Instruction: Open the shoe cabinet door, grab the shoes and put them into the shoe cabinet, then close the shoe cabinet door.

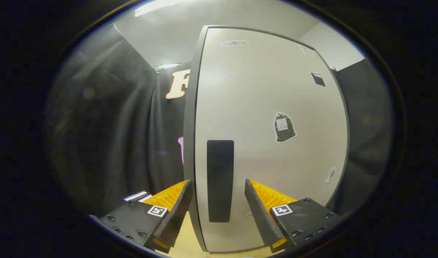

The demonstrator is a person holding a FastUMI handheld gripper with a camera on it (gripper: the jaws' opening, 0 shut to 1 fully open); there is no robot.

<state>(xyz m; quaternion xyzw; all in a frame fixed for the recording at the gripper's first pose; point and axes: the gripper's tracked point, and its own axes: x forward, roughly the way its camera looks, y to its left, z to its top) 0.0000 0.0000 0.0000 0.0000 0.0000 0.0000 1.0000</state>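
Observation:
The shoe cabinet's white door [269,107] stands close in front of me, with its dark side edge [190,125] towards the left. A dark upright handle plate [220,179] sits near that edge. My gripper [217,182] is open, and the handle plate lies between its fingers. The left finger [175,211] reaches past the door's edge, while the right finger [260,211] is in front of the door face, right of the handle. Nothing is pressed between them. I cannot tell whether the door is shut or slightly ajar.
Black cloth wall [114,125] hangs to the left of the cabinet and more of it [362,136] to the right. The door carries a black sticker [284,127] and a few smaller ones. A pale wooden surface [184,243] shows below the door. A small white object [137,196] lies by the left finger.

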